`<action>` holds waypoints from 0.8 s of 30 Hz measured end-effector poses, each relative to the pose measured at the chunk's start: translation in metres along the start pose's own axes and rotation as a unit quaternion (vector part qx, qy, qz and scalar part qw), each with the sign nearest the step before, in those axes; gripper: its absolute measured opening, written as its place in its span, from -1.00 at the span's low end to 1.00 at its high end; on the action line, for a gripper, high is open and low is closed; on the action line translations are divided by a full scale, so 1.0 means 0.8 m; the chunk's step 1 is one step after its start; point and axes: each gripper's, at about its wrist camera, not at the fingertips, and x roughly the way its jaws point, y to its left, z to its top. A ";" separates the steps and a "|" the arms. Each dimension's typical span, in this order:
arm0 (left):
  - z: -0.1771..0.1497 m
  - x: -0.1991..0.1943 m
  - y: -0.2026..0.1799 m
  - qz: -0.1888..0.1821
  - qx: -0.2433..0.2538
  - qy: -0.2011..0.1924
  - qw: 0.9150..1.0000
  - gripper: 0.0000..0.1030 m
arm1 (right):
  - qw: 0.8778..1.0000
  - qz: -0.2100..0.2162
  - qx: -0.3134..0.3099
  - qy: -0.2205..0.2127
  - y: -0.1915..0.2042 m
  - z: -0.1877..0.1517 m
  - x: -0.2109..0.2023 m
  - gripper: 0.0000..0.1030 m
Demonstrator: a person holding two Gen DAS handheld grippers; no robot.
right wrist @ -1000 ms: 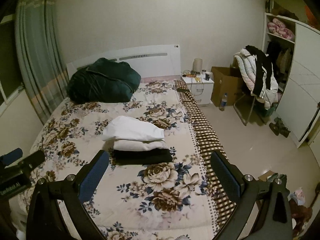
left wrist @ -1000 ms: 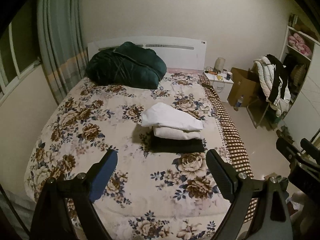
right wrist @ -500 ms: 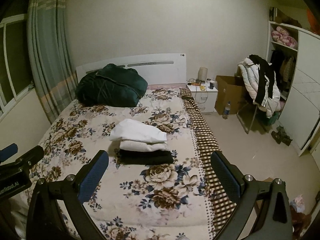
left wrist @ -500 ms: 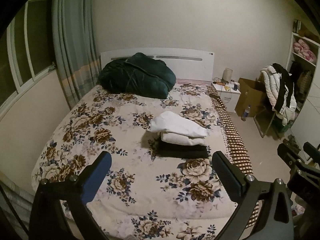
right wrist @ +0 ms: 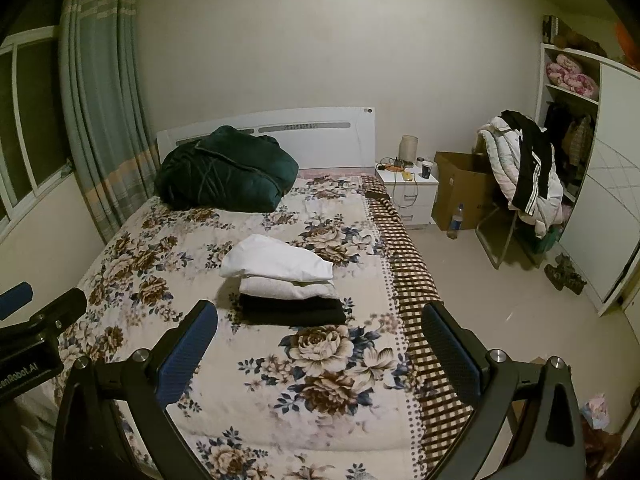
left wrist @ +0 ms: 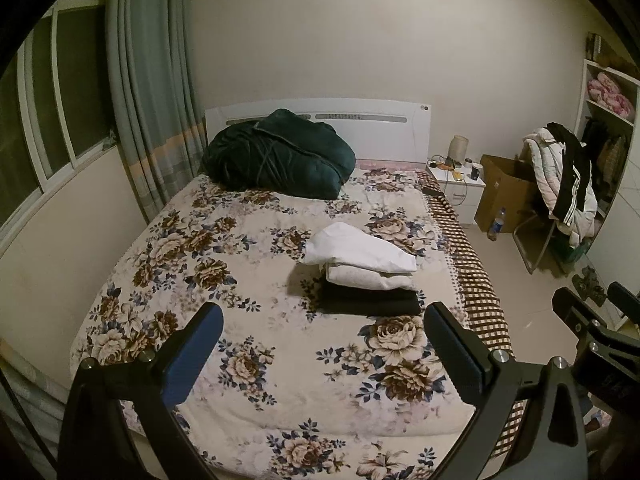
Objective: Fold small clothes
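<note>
Both hand-held grippers, left hand-held gripper (left wrist: 322, 344) and right hand-held gripper (right wrist: 320, 340), hang open and empty above the floral-quilted bed's (left wrist: 248, 360) foot edge; the three-layer white-and-black folded cloth stack (left wrist: 362, 270) looks finished, so folding seems complete.

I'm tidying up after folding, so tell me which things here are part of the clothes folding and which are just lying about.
Part of the job:
white top
pale garment under it
black garment at the bottom
bed they sit on

Just lying about:
green quilt
nightstand
cardboard box
bottle
coats on chair
</note>
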 end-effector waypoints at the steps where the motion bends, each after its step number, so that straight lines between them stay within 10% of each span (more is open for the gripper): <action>1: 0.000 0.000 0.000 0.001 0.000 0.000 1.000 0.99 | 1.000 0.000 0.001 0.000 0.000 -0.002 -0.001 1.00; 24: 0.001 -0.010 0.007 0.002 0.001 -0.010 1.000 0.99 | 1.000 0.000 0.002 -0.002 0.005 -0.007 -0.001 1.00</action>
